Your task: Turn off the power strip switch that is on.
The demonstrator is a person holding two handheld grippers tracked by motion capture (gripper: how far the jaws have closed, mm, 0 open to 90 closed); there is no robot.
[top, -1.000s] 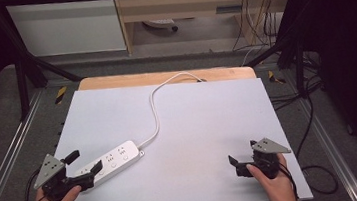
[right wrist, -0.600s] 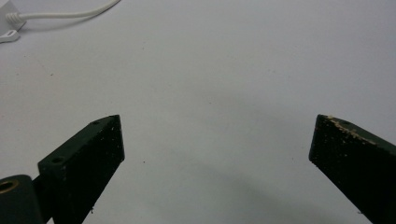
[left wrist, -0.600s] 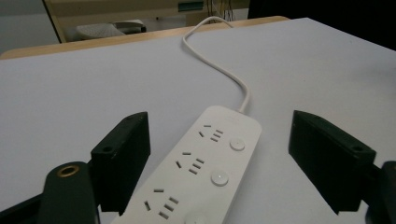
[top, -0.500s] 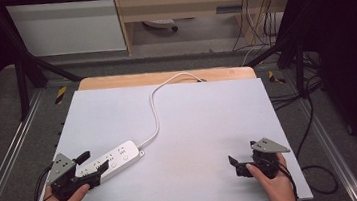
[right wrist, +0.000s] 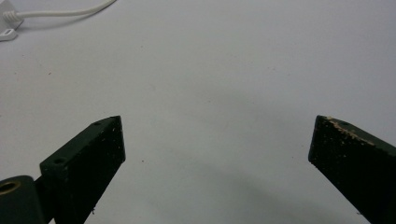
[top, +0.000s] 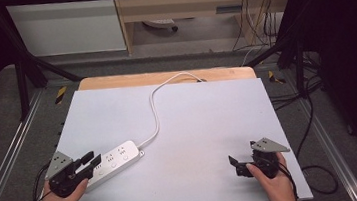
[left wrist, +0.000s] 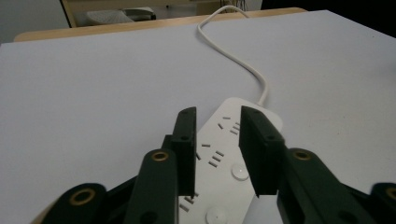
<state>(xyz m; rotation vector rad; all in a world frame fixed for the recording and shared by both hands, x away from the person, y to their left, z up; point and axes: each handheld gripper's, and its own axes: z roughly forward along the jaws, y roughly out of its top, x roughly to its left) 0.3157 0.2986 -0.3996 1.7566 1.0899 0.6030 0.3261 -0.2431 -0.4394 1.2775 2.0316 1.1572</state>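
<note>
A white power strip (top: 114,158) lies at the front left of the pale tabletop (top: 203,118), and its white cable (top: 155,113) snakes away to the far edge. My left gripper (top: 90,161) is open by a narrow gap, its jaws over the strip's near end. In the left gripper view the two black jaws (left wrist: 217,114) frame the strip's socket face (left wrist: 224,158) without clamping it. My right gripper (top: 237,165) rests at the front right, wide open over bare table (right wrist: 217,122), with the cable (right wrist: 60,14) far off at the top left.
A wooden table edge (top: 114,81) shows behind the pale top. Metal rails (top: 6,159) run along both sides, and cables (top: 314,116) hang at the right. Shelving and a white cabinet (top: 68,26) stand beyond the table.
My left gripper has moved right and forward until its jaws are over the power strip's near end. The right gripper has stayed put.
</note>
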